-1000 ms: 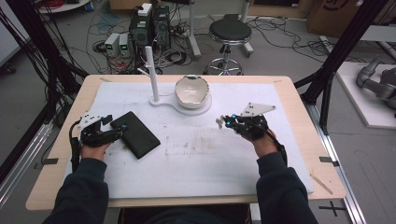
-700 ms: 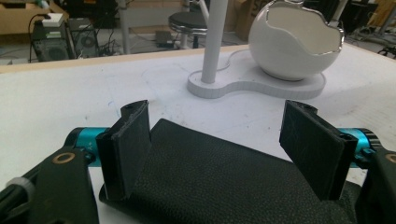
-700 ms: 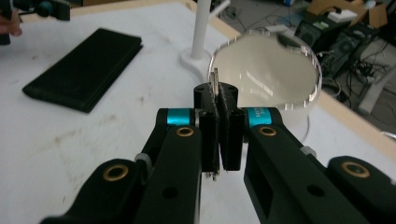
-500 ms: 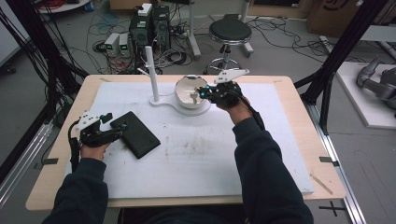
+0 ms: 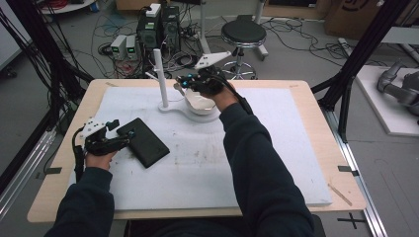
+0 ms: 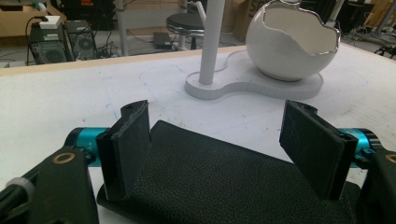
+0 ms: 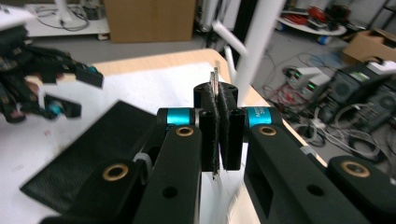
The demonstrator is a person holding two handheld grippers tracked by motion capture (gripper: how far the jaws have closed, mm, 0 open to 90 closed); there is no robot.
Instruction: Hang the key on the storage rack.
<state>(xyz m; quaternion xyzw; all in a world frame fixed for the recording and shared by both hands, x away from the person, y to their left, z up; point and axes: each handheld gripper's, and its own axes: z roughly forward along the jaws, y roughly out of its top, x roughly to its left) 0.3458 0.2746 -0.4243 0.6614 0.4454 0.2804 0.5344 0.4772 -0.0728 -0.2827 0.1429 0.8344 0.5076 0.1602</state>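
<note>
My left claw (image 5: 114,132) sits close to me, at about eight o'clock on the white mat (image 5: 276,163). Its two black pads (image 6: 128,147) are wide apart, and they squeeze nothing. The near corner of the black pouch (image 5: 144,142) lies flat on the mat between them. I cannot tell if a pad touches the leather. In the left gripper view the pouch (image 6: 224,186) lies low between my pads, and the mat (image 6: 56,102) runs on behind it.

My right arm reaches far out over the mat, toward twelve o'clock. My right claw (image 5: 181,85) hangs up in the air above the white bowl (image 5: 200,102). Its pads are pressed together on a thin metal thing (image 7: 215,86). A bit of it pokes out past the tips, and I cannot tell what it is.

The bowl sits on a flat white base. The white pole (image 5: 160,79) stands on that base too, just beside my right claw, at about eleven o'clock.
</note>
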